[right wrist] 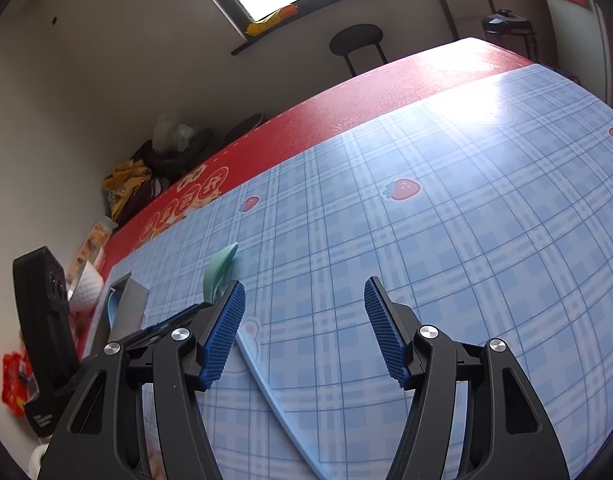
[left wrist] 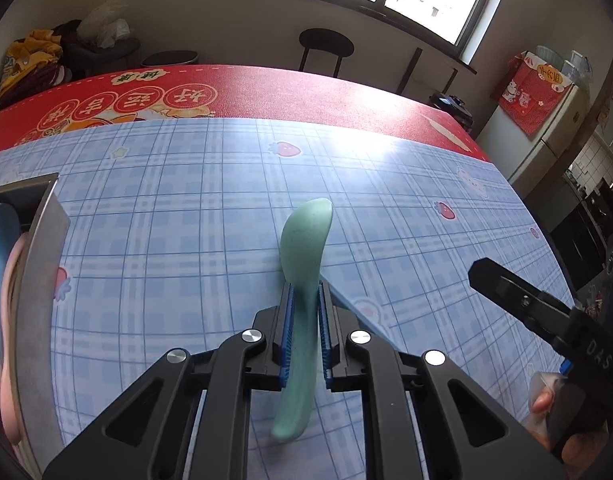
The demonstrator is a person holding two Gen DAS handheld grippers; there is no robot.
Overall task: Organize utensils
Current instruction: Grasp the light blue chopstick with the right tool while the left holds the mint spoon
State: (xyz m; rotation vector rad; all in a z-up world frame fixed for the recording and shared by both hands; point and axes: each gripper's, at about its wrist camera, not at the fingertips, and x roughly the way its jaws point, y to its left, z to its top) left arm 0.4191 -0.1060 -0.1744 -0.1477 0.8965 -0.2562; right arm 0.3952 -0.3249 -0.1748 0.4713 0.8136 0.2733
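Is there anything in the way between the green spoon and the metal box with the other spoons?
Nothing visible. The green plastic spoon, clamped in the left gripper, has only bare blue checked tablecloth between it and the metal box holding blue and pink spoons at the left.

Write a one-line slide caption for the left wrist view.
Left gripper shut on a mint-green plastic spoon above the blue plaid tablecloth, metal utensil tray at left.

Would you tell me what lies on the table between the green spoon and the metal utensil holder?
Nothing: in the left wrist view only bare blue plaid tablecloth separates the green spoon, clamped in the left gripper, from the metal utensil holder.
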